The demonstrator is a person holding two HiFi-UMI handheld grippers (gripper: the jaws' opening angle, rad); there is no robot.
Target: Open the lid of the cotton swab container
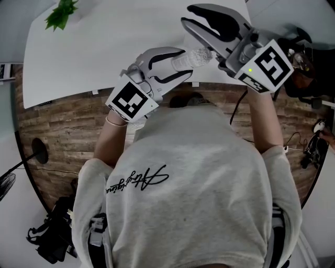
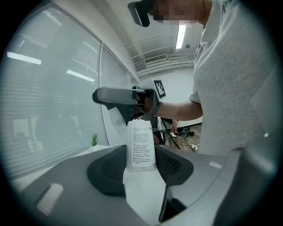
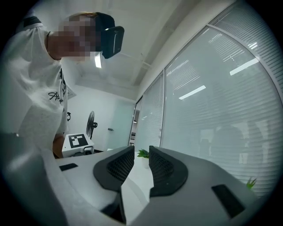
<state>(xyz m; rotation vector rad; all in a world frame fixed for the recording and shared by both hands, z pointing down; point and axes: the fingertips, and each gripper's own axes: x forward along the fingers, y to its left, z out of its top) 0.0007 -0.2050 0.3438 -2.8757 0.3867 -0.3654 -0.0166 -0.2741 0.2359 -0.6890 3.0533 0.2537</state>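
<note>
The left tool is clenched on the cotton swab container, held up over the near edge of the white counter; the container's free end points right, just beside the right tool; that tool's jaws stand slightly parted, nothing between them; a small plant sits far left.

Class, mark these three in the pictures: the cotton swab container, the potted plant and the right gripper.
cotton swab container (image 2: 141,148), left gripper view, on its printed label.
potted plant (image 1: 62,13), head view, on its leaves.
right gripper (image 3: 141,153), right gripper view, midway between its fingertips.
</note>
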